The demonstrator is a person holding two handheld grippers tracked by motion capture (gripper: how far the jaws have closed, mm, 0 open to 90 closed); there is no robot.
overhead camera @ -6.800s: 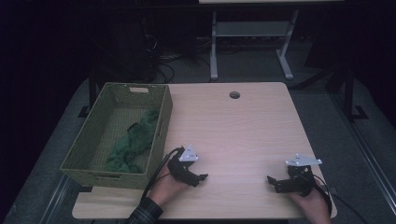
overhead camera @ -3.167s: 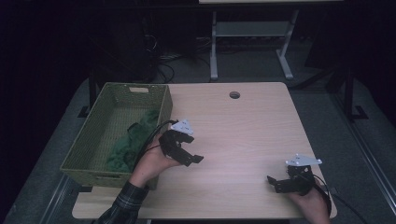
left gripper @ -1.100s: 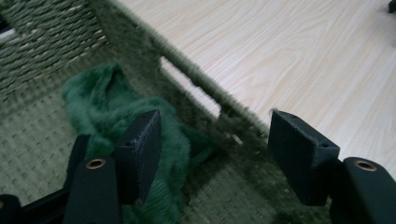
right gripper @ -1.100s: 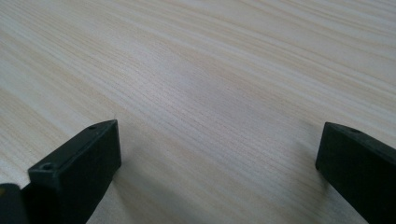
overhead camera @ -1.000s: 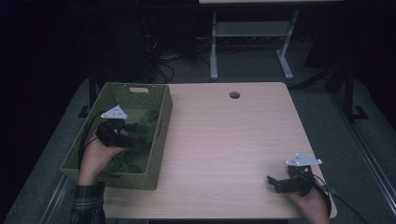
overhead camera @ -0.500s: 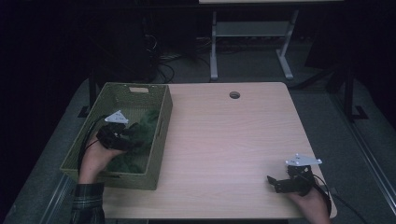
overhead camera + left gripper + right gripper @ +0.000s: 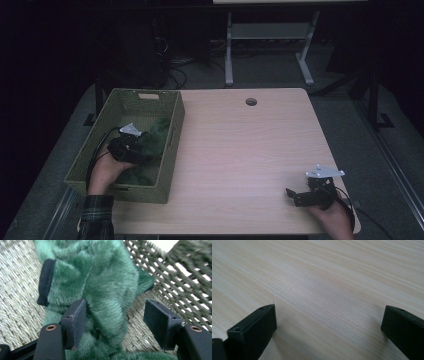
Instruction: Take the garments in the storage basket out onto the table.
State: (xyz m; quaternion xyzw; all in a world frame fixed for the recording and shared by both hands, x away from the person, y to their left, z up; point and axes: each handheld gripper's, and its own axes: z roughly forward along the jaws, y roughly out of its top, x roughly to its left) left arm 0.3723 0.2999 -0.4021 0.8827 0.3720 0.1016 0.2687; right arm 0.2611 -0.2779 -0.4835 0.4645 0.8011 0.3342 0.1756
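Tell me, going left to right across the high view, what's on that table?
Woven basket holding the left gripper and green furry cloth → round hole in the table → right gripper.

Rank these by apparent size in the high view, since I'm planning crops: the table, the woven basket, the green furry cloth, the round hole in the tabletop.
1. Table, by far the largest.
2. Woven basket.
3. Green furry cloth, partly hidden by the left gripper.
4. Round hole, smallest.
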